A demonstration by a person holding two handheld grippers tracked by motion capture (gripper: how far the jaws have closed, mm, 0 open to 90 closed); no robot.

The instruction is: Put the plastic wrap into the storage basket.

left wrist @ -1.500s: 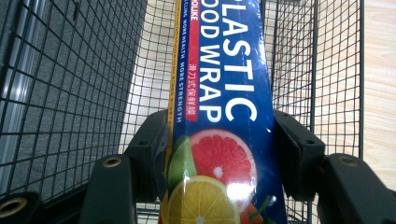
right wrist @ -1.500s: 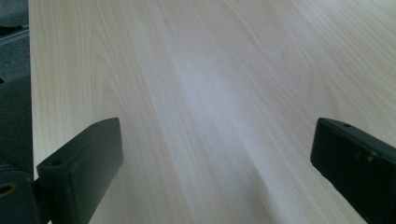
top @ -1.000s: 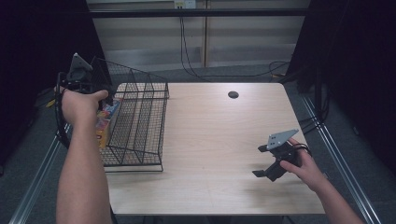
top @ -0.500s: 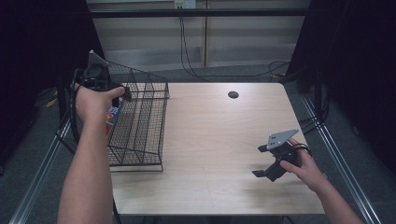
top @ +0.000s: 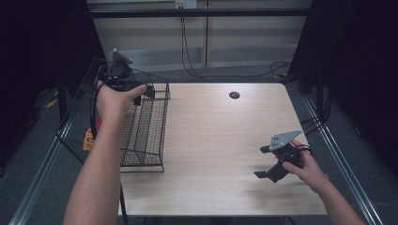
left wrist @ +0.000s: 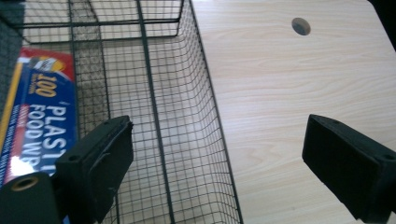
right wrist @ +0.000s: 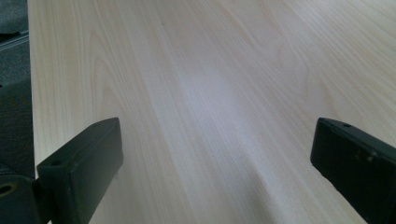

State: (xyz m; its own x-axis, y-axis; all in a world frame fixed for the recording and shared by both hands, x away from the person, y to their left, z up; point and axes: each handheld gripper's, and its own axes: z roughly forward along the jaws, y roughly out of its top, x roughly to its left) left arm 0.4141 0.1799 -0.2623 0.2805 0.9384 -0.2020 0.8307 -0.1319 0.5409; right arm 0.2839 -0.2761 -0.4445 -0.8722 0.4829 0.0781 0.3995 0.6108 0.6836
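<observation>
Your left gripper now hangs over the far end of the wire basket, and its jaws have just been opening: they stand spread wide with nothing between them. A second ago that hand was lower on the basket's left side, down by the box; since then it has travelled toward the far end and to the right across the basket. The plastic food wrap box lies in the basket's left compartment, against the outer wall, apart from your pads; in the high view its orange end shows beside your left forearm. Your right gripper has not shifted: it rests near the table's right front edge, jaws wide apart over bare wood, holding nothing.
</observation>
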